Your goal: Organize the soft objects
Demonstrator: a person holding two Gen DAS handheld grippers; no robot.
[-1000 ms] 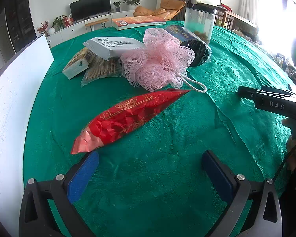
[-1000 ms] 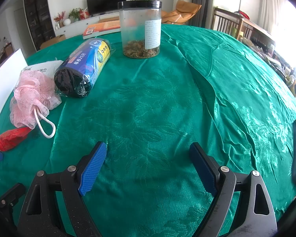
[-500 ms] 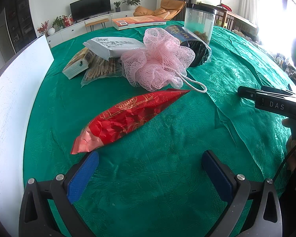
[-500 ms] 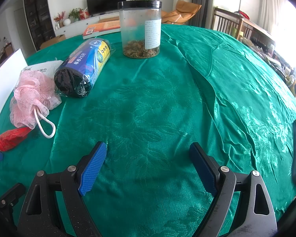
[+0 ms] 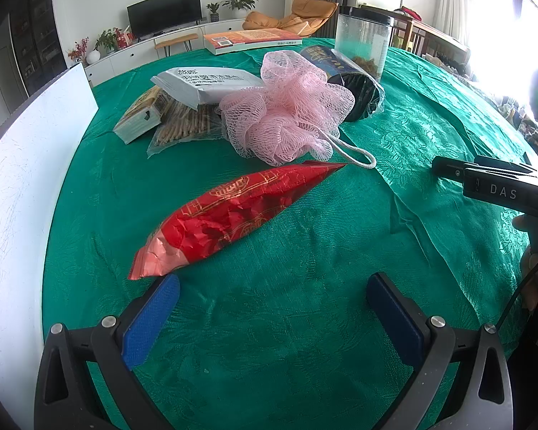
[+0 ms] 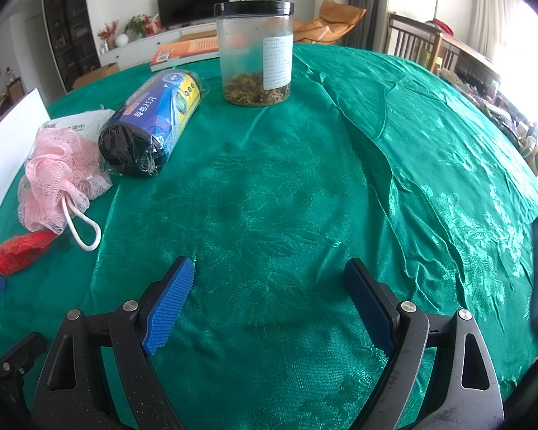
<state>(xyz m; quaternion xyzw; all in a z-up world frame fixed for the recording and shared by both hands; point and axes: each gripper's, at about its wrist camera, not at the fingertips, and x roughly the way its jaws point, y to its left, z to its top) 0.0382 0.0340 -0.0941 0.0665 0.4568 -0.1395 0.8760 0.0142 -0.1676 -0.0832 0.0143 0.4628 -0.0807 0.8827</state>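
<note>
A red foil bag point(image 5: 233, 215) lies on the green tablecloth point(image 5: 305, 322), just ahead of my left gripper point(image 5: 272, 286), which is open and holds nothing. Behind the bag sits a pink mesh bath pouf point(image 5: 287, 114) with a white cord loop. A white tissue pack point(image 5: 204, 84) rests on a clear packet of sticks point(image 5: 186, 125). In the right wrist view the pouf point(image 6: 57, 179) and the red bag's end point(image 6: 18, 252) are at far left, beside a dark roll of bags point(image 6: 150, 125). My right gripper point(image 6: 269, 279) is open over bare cloth.
A clear jar with a black lid point(image 6: 256, 53) stands at the back. A white board point(image 5: 21, 179) borders the table's left side. An orange book point(image 5: 251, 39) lies at the far edge. A small box point(image 5: 140, 122) lies left of the packets. The cloth has raised folds point(image 6: 376, 143) on the right.
</note>
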